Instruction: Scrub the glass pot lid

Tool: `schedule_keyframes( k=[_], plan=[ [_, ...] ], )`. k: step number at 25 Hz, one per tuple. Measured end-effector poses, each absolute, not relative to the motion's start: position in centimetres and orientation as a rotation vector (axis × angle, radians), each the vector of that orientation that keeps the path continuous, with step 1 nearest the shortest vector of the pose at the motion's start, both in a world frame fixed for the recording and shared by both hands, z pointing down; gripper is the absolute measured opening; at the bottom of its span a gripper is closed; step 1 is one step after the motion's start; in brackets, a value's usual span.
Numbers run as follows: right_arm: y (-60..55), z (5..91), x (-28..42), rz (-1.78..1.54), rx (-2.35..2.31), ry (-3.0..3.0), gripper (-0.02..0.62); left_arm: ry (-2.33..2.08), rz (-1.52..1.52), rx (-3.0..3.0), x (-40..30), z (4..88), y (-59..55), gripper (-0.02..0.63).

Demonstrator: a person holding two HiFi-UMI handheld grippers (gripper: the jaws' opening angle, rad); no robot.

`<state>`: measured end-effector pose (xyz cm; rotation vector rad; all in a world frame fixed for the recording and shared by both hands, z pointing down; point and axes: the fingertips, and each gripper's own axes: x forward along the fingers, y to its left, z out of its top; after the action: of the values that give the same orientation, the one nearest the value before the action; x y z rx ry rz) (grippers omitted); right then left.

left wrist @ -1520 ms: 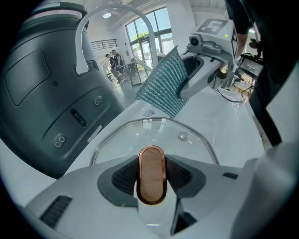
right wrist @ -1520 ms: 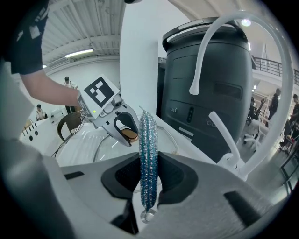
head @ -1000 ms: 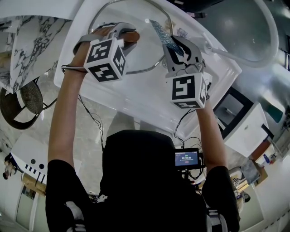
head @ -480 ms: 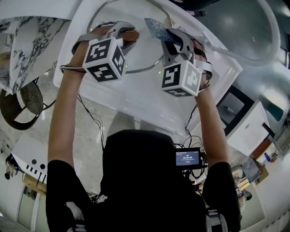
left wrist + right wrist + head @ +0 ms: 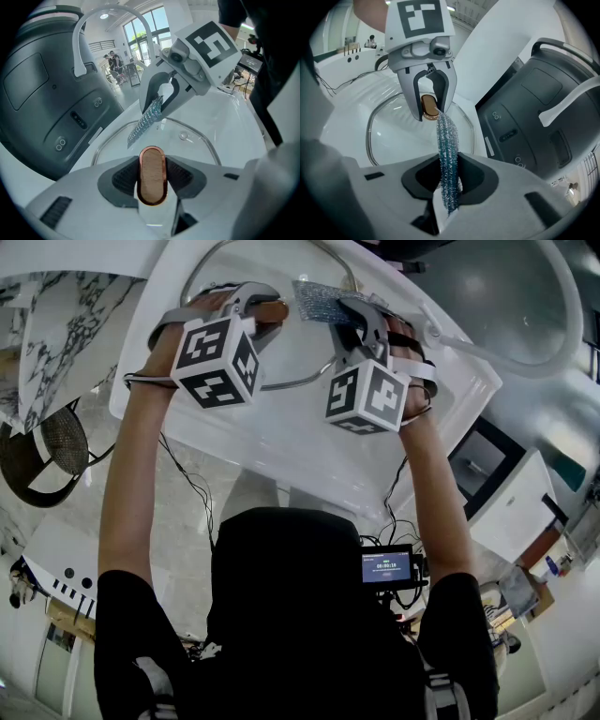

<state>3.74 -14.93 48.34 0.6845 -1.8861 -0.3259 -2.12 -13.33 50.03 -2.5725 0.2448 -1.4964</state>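
The glass pot lid (image 5: 298, 382) with a metal rim lies in a white basin (image 5: 281, 446). My left gripper (image 5: 265, 311) is shut on the lid's copper-edged wooden knob (image 5: 151, 174), which fills the gap between the pads. My right gripper (image 5: 349, 313) is shut on a glittery blue-silver scrub pad (image 5: 319, 300). That pad (image 5: 447, 159) sticks out from the jaws and its free end reaches close to the knob (image 5: 427, 107), above the glass (image 5: 393, 131). Whether the pad touches the glass I cannot tell. From the left gripper view, the right gripper (image 5: 159, 101) hangs over the lid's far side.
A large dark grey appliance (image 5: 534, 93) with a white curved handle (image 5: 93, 28) stands right behind the basin. A marble-patterned surface (image 5: 66, 315) lies to the left. The basin's near rim (image 5: 309, 488) runs below both grippers.
My right gripper has rolled and come down and left toward the lid, swinging the scrub pad's free end toward the knob. The left gripper and lid have stayed put.
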Motion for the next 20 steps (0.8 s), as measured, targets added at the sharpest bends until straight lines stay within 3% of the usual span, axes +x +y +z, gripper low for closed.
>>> schedule_keyframes(
  k=[20],
  plan=[
    [-13.9,50.7,3.3,-0.335,0.584,-1.821,0.072,0.254,-1.501,-2.568,-2.2,50.0,-13.3,0.169]
  ],
)
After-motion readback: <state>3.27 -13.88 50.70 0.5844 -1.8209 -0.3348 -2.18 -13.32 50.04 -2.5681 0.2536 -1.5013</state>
